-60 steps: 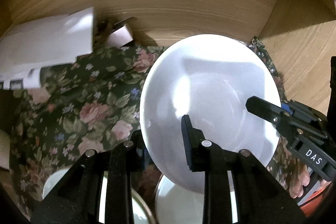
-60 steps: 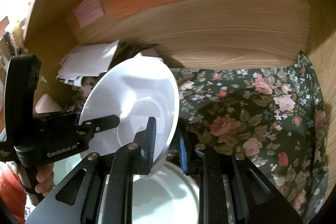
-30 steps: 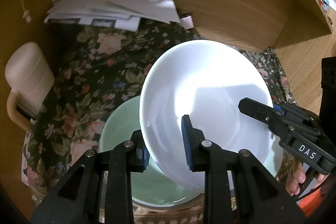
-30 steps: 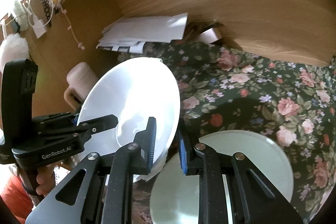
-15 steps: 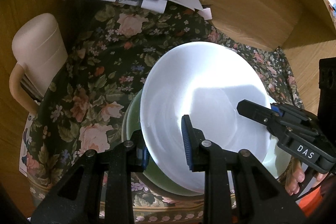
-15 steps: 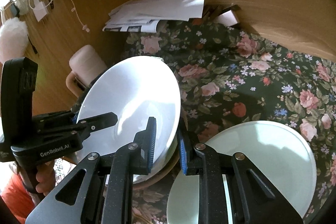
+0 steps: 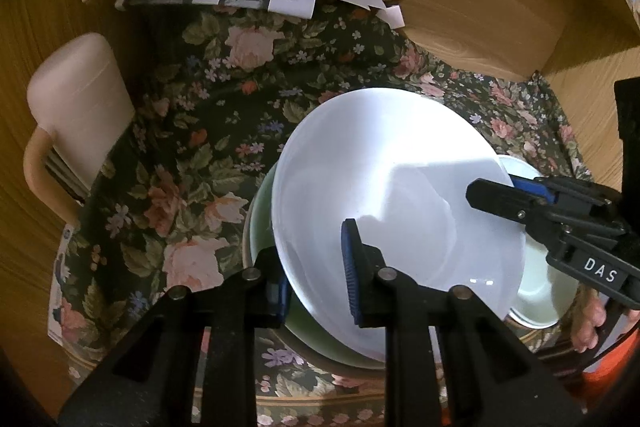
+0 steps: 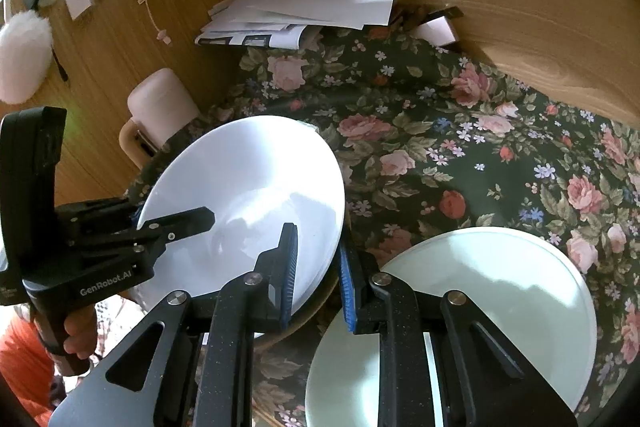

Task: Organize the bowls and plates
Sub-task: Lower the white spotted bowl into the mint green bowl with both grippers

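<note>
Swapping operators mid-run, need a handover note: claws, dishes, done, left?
Left claw: shut on the white bowl at its near-left rim.
Right claw: shut on the same bowl's opposite rim.
The white bowl hangs tilted, low over the green bowl, which sits on the floral cloth; contact cannot be told.
Pale green plate lies flat on the cloth to the right.
Done: bowl brought over its stack.
Left: seat it level, open both claws, then probably deal with the plate.

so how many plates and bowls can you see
3: a white bowl held by the left gripper and right gripper, a green bowl under it, a pale green plate beside them. Others may hide underneath.
</note>
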